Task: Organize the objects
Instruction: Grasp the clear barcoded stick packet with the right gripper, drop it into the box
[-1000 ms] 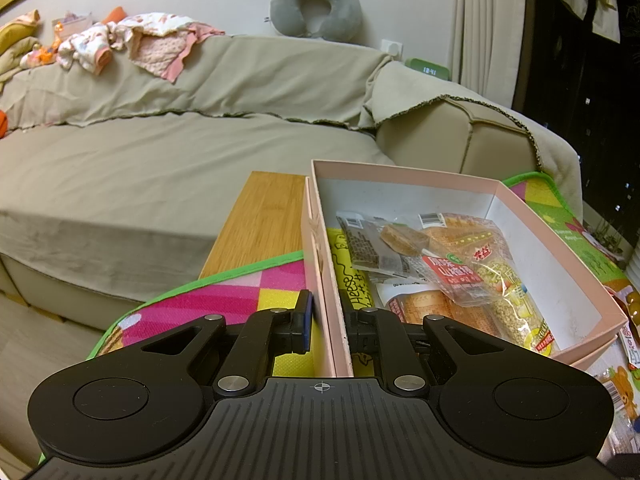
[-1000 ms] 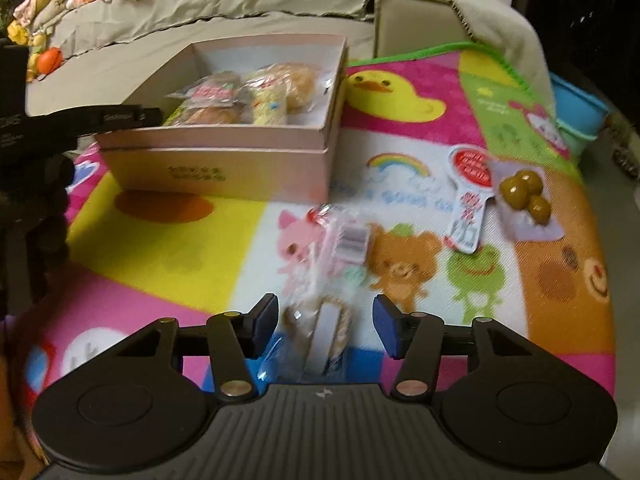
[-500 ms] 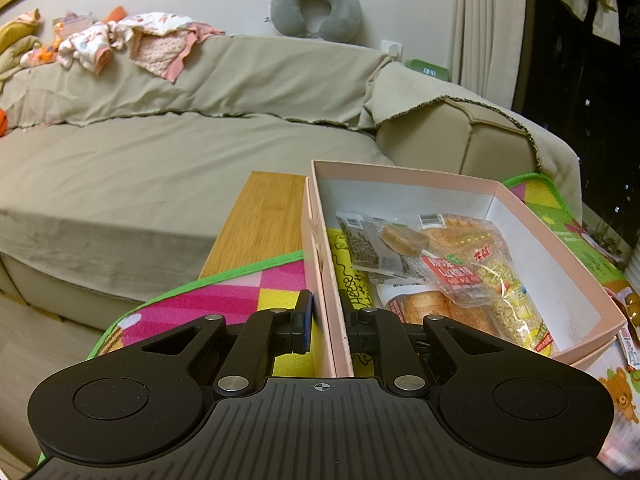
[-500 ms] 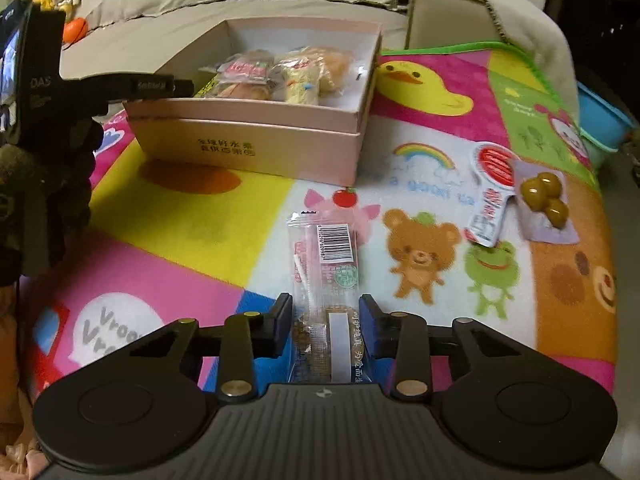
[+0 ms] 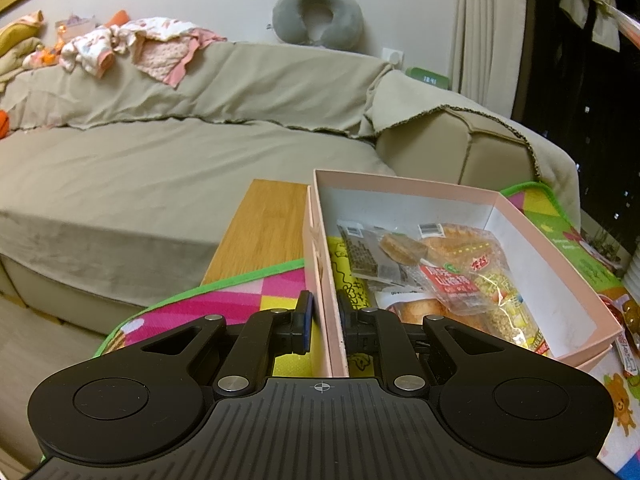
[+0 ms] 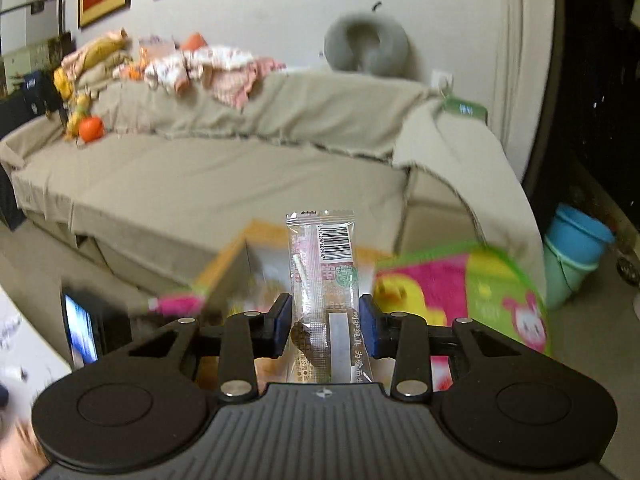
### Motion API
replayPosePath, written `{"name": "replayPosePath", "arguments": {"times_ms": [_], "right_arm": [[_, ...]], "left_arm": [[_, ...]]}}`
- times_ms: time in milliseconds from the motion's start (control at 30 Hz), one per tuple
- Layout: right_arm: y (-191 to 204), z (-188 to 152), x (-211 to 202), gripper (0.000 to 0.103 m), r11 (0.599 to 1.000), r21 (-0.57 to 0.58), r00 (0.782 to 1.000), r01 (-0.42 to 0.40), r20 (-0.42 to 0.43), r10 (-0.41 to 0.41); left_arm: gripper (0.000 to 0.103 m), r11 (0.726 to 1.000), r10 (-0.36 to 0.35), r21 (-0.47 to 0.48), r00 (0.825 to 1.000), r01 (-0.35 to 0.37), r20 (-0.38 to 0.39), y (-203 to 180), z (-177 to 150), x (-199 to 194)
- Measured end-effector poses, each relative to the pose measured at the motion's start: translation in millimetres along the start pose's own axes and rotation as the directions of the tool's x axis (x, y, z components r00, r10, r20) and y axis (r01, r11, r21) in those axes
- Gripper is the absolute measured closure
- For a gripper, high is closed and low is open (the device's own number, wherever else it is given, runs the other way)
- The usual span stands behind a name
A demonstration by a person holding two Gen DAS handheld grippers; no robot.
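My left gripper (image 5: 323, 320) is shut on the left wall of a pink box (image 5: 400, 188), one finger outside and one inside. The box holds several wrapped snacks (image 5: 460, 276). My right gripper (image 6: 325, 326) is shut on a clear snack packet (image 6: 323, 280) with a barcode and holds it upright in the air, above the colourful mat (image 6: 460, 288). The pink box shows only as a blur behind the packet in the right wrist view.
A beige covered sofa (image 5: 160, 168) stands behind the low table, with clothes (image 5: 132, 48) and a grey neck pillow (image 5: 318, 16) on its back. Bare wood table top (image 5: 264, 232) shows left of the box. A blue bin (image 6: 576, 248) stands at the right.
My right gripper closed on the snack packet and lifted it off the mat, tilting the view up toward the sofa. My left gripper kept its hold on the box wall.
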State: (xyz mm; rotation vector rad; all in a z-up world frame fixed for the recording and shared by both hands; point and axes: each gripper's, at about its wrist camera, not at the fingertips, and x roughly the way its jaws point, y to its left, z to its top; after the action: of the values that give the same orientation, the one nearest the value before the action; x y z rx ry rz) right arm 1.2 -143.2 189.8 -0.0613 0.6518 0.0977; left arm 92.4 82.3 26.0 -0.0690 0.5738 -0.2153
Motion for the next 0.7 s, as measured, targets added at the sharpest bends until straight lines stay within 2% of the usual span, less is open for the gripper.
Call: {"name": "replayPosePath", "arguments": {"times_ms": [133,300,533,633,700], "right_arm": [[9,31,34,0.068,0.999,0.009,0.999,-0.033,0.001,0.033],[14,43,89,0.068,0.997,0.033,0.997,-0.070,-0.034,0.071],[15,30,163,0.063,0.993,0.090,0.987,-0.073,-0.138,0.085],[4,19,178,0.063,0.987,0.144,0.981,-0.077,-0.167,0.101],[-5,12,180,0.063,0.987,0.153,0.982,-0.056,-0.170,0.082]], "left_arm": [[0.089,1.000,0.000,0.001,1.000,0.000,0.000,0,0,0],[0.089,1.000,0.000,0.001,1.000,0.000,-0.001,0,0,0],[0.089,1.000,0.003,0.005,1.000,-0.003,0.000,0,-1,0],[0.089,1.000,0.005,0.008,1.000,-0.005,0.001,0,-1,0],[0.089,1.000,0.008,0.012,1.000,-0.008,0.002,0,-2,0]]}}
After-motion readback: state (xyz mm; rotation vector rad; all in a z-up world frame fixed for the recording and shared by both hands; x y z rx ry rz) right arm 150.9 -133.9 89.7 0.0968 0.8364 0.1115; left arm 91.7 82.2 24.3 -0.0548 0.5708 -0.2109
